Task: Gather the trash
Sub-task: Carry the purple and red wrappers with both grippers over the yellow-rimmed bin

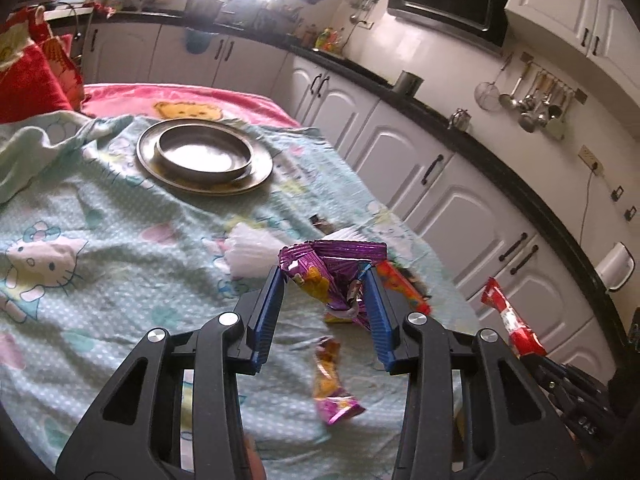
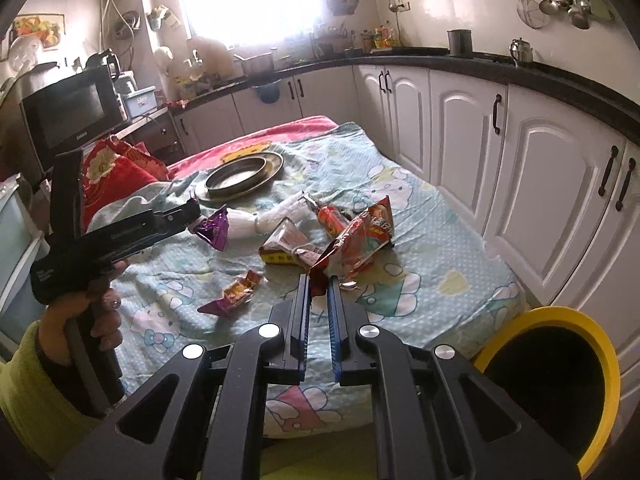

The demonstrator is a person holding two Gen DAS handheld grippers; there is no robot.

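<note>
My left gripper (image 1: 326, 274) is shut on a crumpled purple snack wrapper (image 1: 332, 268) and holds it above the Hello Kitty cloth; the right wrist view shows this wrapper (image 2: 214, 230) at its tips. My right gripper (image 2: 319, 280) is shut on the corner of a red snack bag (image 2: 362, 240), lifted off the cloth. It shows in the left wrist view as a red bag (image 1: 510, 320) at the right. A small orange-purple wrapper (image 1: 332, 384) (image 2: 236, 294), a yellow-red packet (image 2: 290, 248), an orange wrapper (image 2: 332, 220) and white paper cups (image 2: 256, 222) lie on the cloth.
A yellow-rimmed black bin (image 2: 560, 376) stands at the bed's near right corner. A metal plate with a bowl (image 1: 204, 156) sits farther back on the cloth. Red cushions (image 1: 28, 76) lie at the left. White cabinets (image 2: 540, 176) run along the right.
</note>
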